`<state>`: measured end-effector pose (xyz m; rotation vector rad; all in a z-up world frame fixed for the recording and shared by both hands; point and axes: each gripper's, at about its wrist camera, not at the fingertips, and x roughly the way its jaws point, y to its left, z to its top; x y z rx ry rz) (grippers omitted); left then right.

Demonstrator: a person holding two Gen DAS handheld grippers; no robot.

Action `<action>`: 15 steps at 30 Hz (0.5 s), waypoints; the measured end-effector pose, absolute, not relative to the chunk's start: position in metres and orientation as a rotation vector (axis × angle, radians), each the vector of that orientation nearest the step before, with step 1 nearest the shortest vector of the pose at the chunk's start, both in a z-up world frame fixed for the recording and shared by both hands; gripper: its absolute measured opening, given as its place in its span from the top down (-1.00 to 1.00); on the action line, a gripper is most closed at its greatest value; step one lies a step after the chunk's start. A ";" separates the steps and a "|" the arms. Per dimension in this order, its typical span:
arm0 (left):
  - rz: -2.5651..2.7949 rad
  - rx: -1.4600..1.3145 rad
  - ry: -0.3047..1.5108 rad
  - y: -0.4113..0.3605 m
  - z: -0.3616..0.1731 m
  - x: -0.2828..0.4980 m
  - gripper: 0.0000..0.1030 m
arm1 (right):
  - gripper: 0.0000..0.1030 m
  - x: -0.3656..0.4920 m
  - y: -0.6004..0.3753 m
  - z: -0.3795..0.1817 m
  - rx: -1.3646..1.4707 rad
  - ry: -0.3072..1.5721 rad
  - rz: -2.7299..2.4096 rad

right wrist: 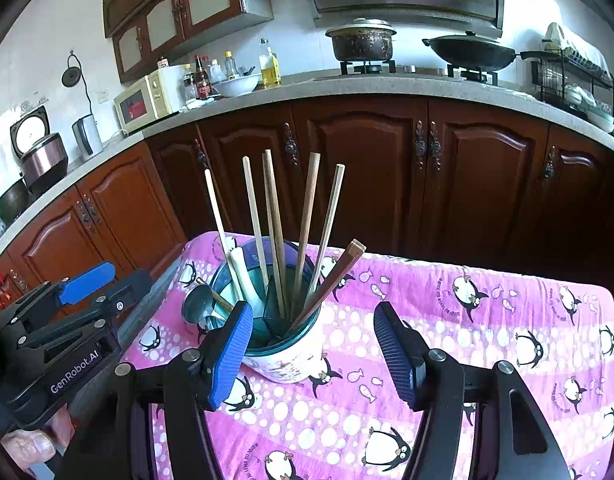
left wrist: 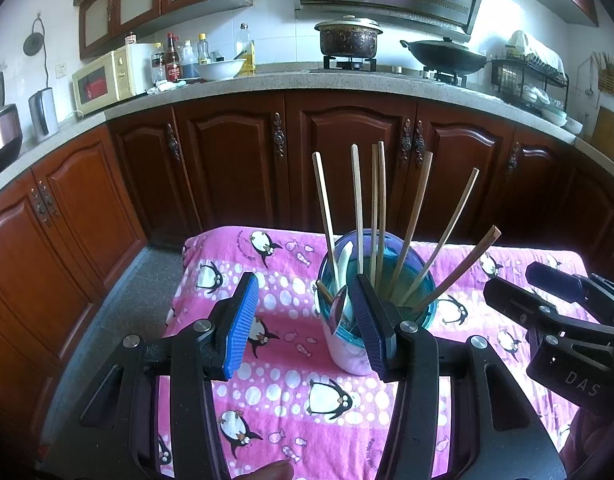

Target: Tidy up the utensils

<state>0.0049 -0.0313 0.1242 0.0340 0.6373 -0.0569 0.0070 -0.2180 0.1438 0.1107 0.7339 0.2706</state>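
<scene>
Where our two grippers hover over the pink penguin cloth (right wrist: pixel 447 320), both stand open and hold nothing: the left gripper (left wrist: pixel 303 320) just left of the utensil cup (right wrist: pixel 285 356), the right gripper (right wrist: pixel 313 356) just right of it. In the cup stand the chopsticks (right wrist: pixel 307 216) and a white spoon (right wrist: pixel 245 280). Beyond it we see the wooden cabinets (right wrist: pixel 371 168).

Daylit kitchen: dark wooden cabinets (left wrist: pixel 347 160) under a speckled countertop (left wrist: pixel 267 76), white-tiled wall (left wrist: pixel 267 32).

Both wrist views look obliquely down, close over desk (left wrist: pixel 275 360); shared: utensil cup (left wrist: pixel 347 344) (right wrist: pixel 283 356), far kitchen counter (left wrist: pixel 307 76).
</scene>
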 end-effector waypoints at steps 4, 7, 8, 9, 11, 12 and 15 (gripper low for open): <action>-0.056 0.034 0.637 -0.031 0.124 0.005 0.07 | -0.17 0.007 -0.218 0.144 0.113 0.735 0.273; -0.055 0.036 0.637 -0.031 0.124 0.005 0.07 | -0.18 0.007 -0.218 0.144 0.114 0.735 0.273; -0.057 0.035 0.638 -0.031 0.124 0.005 0.07 | -0.18 0.007 -0.218 0.144 0.114 0.736 0.275; -0.057 0.035 0.638 -0.031 0.124 0.005 0.07 | -0.18 0.008 -0.218 0.143 0.115 0.737 0.276; -0.057 0.037 0.638 -0.031 0.123 0.006 0.07 | -0.17 0.008 -0.217 0.143 0.114 0.740 0.277; -0.058 0.037 0.638 -0.031 0.123 0.006 0.07 | -0.17 0.008 -0.216 0.143 0.113 0.740 0.276; -0.057 0.036 0.639 -0.031 0.123 0.006 0.07 | -0.18 0.009 -0.216 0.142 0.117 0.740 0.277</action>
